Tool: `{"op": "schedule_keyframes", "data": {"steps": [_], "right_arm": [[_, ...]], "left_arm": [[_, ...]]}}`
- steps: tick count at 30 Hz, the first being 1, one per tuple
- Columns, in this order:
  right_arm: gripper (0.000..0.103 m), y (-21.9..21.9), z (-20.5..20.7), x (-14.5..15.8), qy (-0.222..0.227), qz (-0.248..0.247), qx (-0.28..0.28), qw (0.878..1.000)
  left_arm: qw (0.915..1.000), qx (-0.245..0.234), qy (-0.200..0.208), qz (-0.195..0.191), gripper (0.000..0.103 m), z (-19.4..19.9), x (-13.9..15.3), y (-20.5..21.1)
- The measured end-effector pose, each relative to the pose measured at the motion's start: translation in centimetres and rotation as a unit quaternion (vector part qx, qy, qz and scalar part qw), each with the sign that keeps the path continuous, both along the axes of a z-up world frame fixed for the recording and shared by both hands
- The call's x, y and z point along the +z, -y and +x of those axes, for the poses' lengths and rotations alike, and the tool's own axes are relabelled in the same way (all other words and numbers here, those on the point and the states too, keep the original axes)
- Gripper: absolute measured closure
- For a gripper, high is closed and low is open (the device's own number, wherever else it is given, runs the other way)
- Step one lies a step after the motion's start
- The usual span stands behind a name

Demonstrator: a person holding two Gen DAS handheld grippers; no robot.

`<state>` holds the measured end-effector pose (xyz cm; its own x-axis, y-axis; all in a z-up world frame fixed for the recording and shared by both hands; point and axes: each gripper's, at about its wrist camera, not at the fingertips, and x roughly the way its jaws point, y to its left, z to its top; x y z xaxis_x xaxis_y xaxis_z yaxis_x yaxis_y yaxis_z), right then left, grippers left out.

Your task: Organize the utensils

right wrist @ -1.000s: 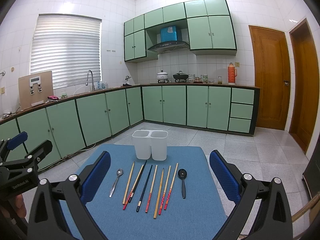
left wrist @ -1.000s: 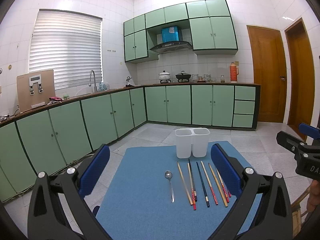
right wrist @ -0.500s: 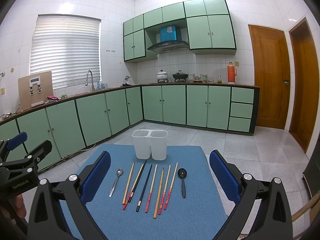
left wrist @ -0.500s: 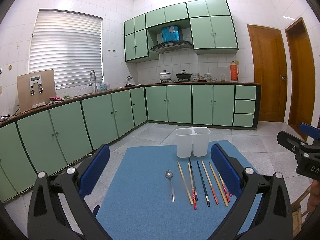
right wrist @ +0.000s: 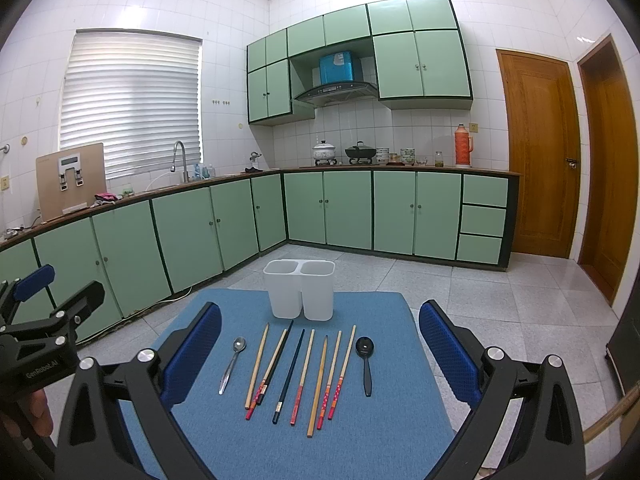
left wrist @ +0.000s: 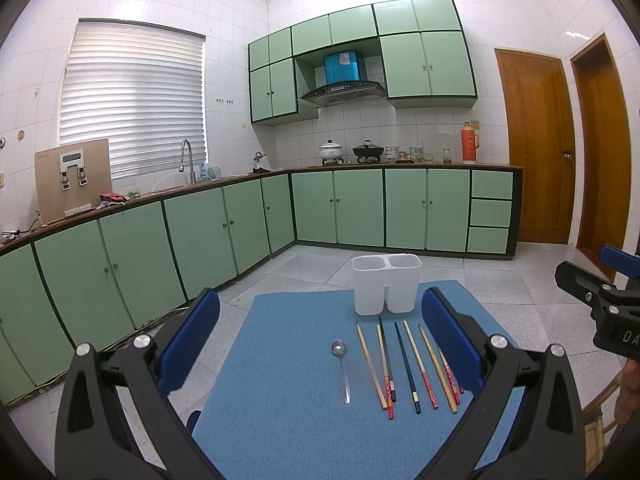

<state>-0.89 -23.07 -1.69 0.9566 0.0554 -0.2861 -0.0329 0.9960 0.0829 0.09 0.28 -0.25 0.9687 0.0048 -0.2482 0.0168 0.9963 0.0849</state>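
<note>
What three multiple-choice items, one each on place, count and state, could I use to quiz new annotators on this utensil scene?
1. Where does the black spoon lie?
A. right end of the chopstick row
B. inside the holder
C. left of the metal spoon

2. How many compartments has the white holder?
A. one
B. two
C. four

3. How do both grippers stand?
A. shut on chopsticks
B. open, empty
C. shut on a spoon

Key: 1 A, it lies past the last chopstick on the blue mat. 2 B, two openings sit side by side. 3 B, left gripper and right gripper are spread wide around nothing.
</note>
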Motion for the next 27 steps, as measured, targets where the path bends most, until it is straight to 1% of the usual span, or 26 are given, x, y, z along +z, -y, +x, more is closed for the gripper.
{"op": "schedule_keyframes", "data": {"steps": [27], "right_arm": [[0.006, -0.14, -0.05, -0.1, 0.0, 0.0, 0.001, 1.0]], "left_arm": [[1.0, 0.001, 0.0, -0.001, 0.005, 0.17, -0.21, -0.2]]}}
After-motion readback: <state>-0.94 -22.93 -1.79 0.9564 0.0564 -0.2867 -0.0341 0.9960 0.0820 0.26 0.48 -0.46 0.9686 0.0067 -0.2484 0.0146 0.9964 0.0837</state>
